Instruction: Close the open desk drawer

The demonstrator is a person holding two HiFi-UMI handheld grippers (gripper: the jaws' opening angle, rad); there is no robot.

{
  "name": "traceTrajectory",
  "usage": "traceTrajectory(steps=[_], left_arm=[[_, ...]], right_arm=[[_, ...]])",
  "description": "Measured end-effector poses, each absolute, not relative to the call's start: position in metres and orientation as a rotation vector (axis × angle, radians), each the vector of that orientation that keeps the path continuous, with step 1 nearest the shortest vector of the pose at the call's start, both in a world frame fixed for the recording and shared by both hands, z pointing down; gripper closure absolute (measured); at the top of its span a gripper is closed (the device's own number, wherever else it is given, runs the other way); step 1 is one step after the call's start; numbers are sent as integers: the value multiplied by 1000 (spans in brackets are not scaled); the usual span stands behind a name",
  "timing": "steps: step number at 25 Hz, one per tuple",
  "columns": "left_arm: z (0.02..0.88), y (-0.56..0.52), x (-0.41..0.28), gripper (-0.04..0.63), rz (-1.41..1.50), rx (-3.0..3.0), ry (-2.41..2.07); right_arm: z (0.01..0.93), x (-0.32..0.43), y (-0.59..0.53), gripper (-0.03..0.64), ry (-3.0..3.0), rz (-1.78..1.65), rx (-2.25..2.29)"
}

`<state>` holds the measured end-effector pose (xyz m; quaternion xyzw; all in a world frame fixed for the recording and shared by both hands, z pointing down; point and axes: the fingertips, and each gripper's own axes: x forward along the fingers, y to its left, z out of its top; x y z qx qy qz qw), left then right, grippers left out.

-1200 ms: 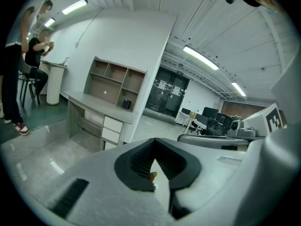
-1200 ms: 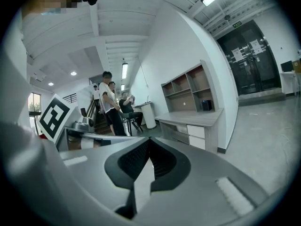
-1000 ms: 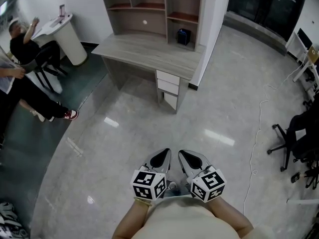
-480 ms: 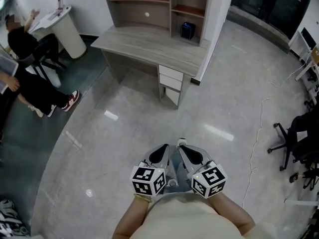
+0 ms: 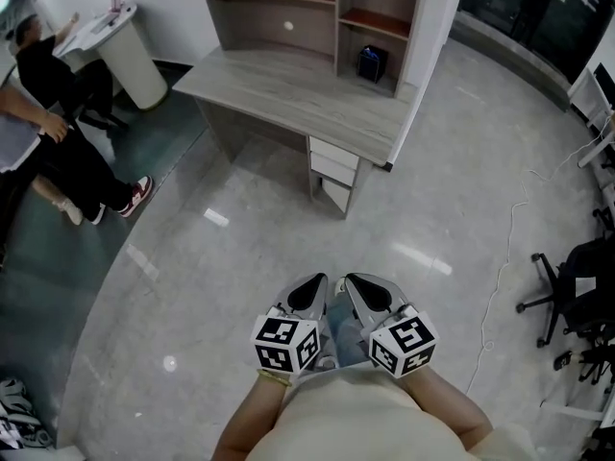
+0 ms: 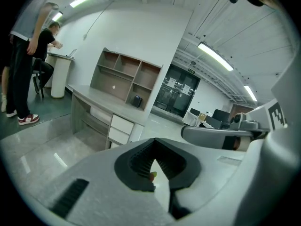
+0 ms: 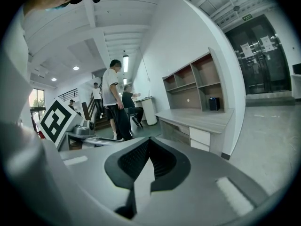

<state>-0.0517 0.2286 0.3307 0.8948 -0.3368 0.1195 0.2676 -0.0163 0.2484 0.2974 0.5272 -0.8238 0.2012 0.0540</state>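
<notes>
A grey wooden desk (image 5: 288, 89) with a shelf unit stands ahead, across the floor. Under its right end is a stack of white drawers (image 5: 333, 168), and the lowest one (image 5: 332, 196) juts out a little. The drawers also show in the left gripper view (image 6: 120, 126) and the right gripper view (image 7: 200, 138). My left gripper (image 5: 312, 288) and right gripper (image 5: 357, 286) are held side by side low in the head view, far short of the desk. Both are shut with nothing between the jaws, as seen for the left gripper (image 6: 153, 163) and the right gripper (image 7: 146, 158).
People (image 5: 53, 133) stand and sit at the left beside a round white stand (image 5: 123, 58). A black office chair (image 5: 572, 286) is at the right, and a thin cable (image 5: 500, 277) trails over the glossy floor. A small dark box (image 5: 371, 62) sits in a shelf cubby.
The desk has drawn nearer and sits lower in the head view. Both grippers stay together and shut. The people at the left have shifted.
</notes>
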Motion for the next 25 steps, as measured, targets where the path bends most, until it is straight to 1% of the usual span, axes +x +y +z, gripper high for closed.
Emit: traceTrajectory(steps=[11, 25], left_arm=[[321, 136, -20, 594, 340, 2378, -988], [333, 28, 24, 594, 338, 2340, -1026]], right_arm=[[286, 22, 143, 611, -2550, 599, 1521], [292, 72, 44, 611, -2554, 536, 1446]])
